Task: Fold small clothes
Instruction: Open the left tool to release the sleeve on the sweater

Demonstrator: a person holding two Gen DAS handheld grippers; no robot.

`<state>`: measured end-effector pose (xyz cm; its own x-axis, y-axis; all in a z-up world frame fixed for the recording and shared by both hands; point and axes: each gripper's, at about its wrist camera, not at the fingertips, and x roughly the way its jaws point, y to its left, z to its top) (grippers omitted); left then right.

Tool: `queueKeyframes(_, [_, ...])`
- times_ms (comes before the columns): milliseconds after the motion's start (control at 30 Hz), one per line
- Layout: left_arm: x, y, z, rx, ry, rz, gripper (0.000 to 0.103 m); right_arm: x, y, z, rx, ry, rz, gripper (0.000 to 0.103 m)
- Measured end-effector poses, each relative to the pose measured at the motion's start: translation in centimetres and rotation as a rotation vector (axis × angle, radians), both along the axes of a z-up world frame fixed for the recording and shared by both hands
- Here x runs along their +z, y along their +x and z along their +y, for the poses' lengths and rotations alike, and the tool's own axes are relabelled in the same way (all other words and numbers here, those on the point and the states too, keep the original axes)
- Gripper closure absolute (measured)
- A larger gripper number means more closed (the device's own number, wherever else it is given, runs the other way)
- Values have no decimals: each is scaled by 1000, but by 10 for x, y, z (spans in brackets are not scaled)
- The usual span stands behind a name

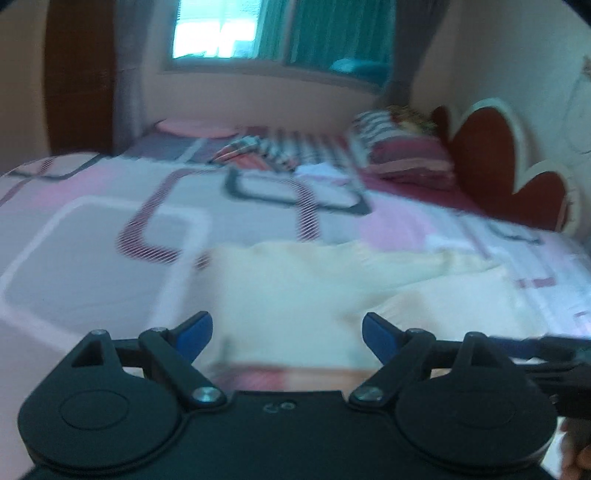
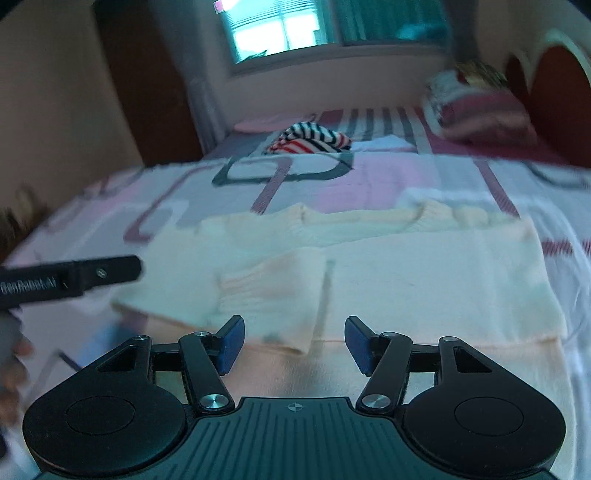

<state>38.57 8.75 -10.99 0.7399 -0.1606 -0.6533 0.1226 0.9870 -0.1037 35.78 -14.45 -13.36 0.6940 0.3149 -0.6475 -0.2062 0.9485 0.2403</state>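
Observation:
A cream ribbed garment (image 2: pixel 369 266) lies flat on the bed, one sleeve folded across its front. It also shows in the left wrist view (image 1: pixel 314 295), blurred. My right gripper (image 2: pixel 293 343) is open and empty, just above the garment's near hem. My left gripper (image 1: pixel 286 338) is open and empty over the garment's near left part. The left gripper's body (image 2: pixel 74 277) shows at the left edge of the right wrist view.
The bed has a pink, white and grey patterned sheet (image 2: pixel 314 177). A striped red, white and navy garment (image 2: pixel 310 138) lies further back. Pillows (image 2: pixel 476 107) and a red heart-shaped headboard (image 1: pixel 491 155) stand at the right. A window (image 2: pixel 280 29) is behind.

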Motion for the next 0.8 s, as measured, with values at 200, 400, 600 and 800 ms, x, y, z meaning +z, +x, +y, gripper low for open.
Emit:
queueKeyframes(200, [-26,-6,13,22,55,55,21,-19,-2,14,40,-82,22,44])
queueKeyframes(400, [-41,-6,4,-2,97,65,22,-22,13,31,35,-192,-40,73])
queueKeyframes(600, [-47,-5,4,-8,97,76,22,-21,17,33,87,-200,-40,77])
queueKeyframes(800, [-51,3,7,11,71,93,22,-27,5,43,153,-236,-48,77])
